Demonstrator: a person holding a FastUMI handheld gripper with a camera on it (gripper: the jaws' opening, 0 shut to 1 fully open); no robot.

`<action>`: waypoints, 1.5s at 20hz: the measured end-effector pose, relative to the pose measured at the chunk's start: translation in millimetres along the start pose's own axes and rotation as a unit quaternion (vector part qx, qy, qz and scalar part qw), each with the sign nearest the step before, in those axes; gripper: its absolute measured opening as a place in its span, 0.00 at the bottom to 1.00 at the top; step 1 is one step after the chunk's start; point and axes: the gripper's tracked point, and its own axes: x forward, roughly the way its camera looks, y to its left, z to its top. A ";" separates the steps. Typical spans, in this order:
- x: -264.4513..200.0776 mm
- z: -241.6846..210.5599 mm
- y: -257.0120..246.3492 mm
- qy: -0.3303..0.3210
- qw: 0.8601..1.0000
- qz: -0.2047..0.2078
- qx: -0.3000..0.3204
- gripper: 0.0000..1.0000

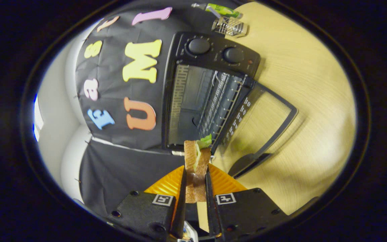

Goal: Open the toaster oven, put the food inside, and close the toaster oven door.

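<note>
My gripper (195,176) is shut on a sandwich (196,159), two slices of bread with green lettuce sticking out, held on edge between both fingers. Beyond the fingers stands a black toaster oven (210,90) on the wooden table (314,101). Its glass door (264,124) is folded down flat and open, showing the wire rack (218,104) inside the dark cavity. Two round knobs (199,46) sit on its control panel. The whole view is rolled sideways.
An orange ribbed plate (222,183) lies right under the sandwich, by the oven's corner. A small metal wire rack (229,26) and a green tube (222,10) lie past the oven's knob end.
</note>
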 end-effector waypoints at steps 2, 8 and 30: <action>2.1 25.2 1.1 -0.076 0.996 0.039 0.020 0.33; 27.5 73.5 3.3 -0.222 0.974 0.051 0.015 0.37; 149.7 41.2 -3.7 -0.082 0.969 -0.095 -0.212 0.87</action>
